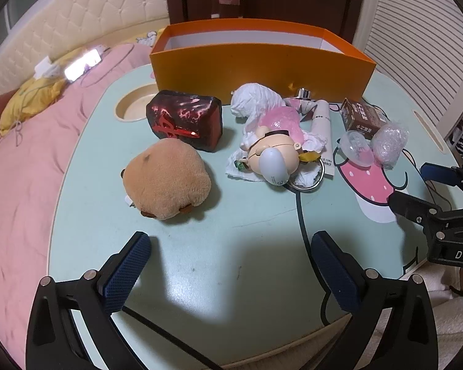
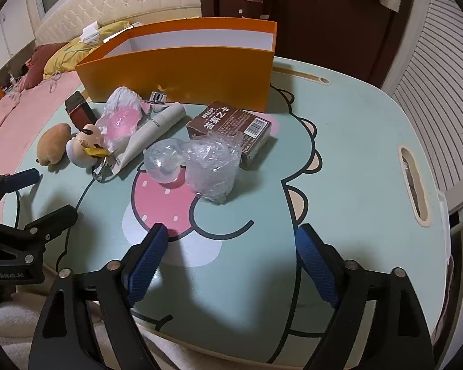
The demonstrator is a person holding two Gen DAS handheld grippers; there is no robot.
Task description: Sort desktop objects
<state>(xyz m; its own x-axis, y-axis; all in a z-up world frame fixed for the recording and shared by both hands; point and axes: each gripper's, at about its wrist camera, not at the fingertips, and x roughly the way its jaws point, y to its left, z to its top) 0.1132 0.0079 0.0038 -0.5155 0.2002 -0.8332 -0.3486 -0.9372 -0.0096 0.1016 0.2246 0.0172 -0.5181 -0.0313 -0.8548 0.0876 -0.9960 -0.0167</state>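
Note:
An orange box [image 1: 262, 61] [image 2: 176, 74] stands open-topped at the back of the pale green table [image 1: 231, 277] [image 2: 355, 154]. In front of it lie a brown plush [image 1: 166, 182] [image 2: 52, 143], a dark red block [image 1: 185, 120] [image 2: 78, 109], a small figurine [image 1: 271, 154] [image 2: 83, 145], a white tube [image 1: 321, 123] [image 2: 154, 129], a brown carton [image 1: 362, 117] [image 2: 231, 126], a clear plastic shell [image 1: 356, 148] [image 2: 165, 160] and a bubble wrap wad [image 1: 389, 143] [image 2: 213, 166]. My left gripper [image 1: 231, 240] [image 2: 46, 194] hovers open just short of the plush. My right gripper [image 2: 231, 231] [image 1: 416, 185] is open just short of the wrap, holding nothing.
A bed with a pink blanket [image 1: 21, 185] borders the table's left side. The table has a round cup recess [image 1: 132, 104] at back left and a handle slot [image 2: 415, 182] on the right. A black cable [image 1: 302, 215] runs from the figurine toward the near edge.

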